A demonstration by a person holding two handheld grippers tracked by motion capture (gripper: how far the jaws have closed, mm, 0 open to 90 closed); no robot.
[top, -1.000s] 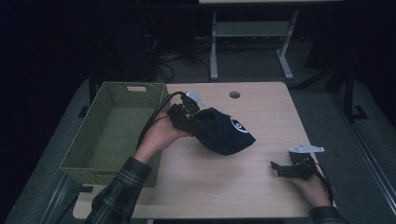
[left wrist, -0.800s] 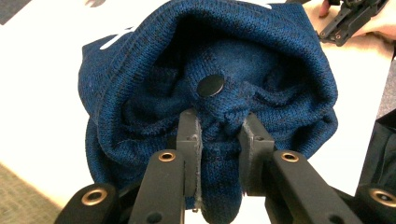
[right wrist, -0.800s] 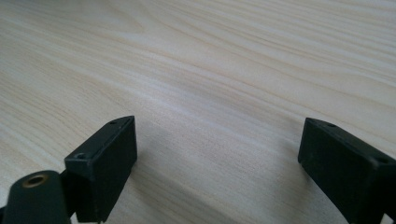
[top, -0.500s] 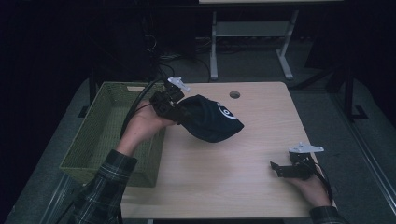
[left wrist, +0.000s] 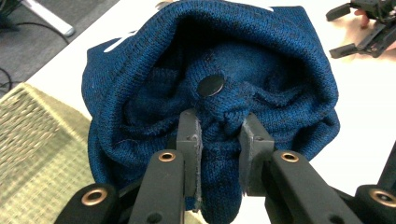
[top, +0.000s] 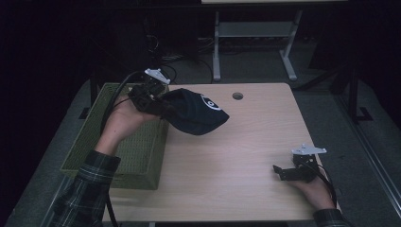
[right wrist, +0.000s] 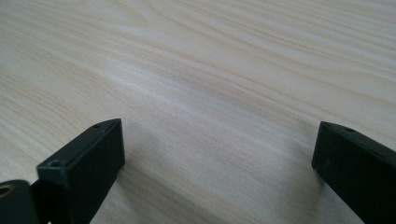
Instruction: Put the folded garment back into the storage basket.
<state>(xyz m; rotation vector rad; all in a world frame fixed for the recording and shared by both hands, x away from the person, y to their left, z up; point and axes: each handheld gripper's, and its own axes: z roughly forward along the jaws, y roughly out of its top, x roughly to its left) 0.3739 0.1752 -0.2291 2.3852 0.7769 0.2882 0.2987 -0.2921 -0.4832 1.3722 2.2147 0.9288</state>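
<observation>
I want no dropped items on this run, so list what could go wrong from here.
1. The left gripper pinches only a fold of the dark blue knitted hat, so it may slip free.
2. The hat hangs beside the green woven basket rim and could land on the light wooden table instead.

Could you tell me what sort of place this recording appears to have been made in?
Probably a lab or workshop set up for recording, not a home. A plain wooden table with a cable hole stands on grey floor, cables trail behind it, and a metal-framed bench stands in the dark background.
</observation>
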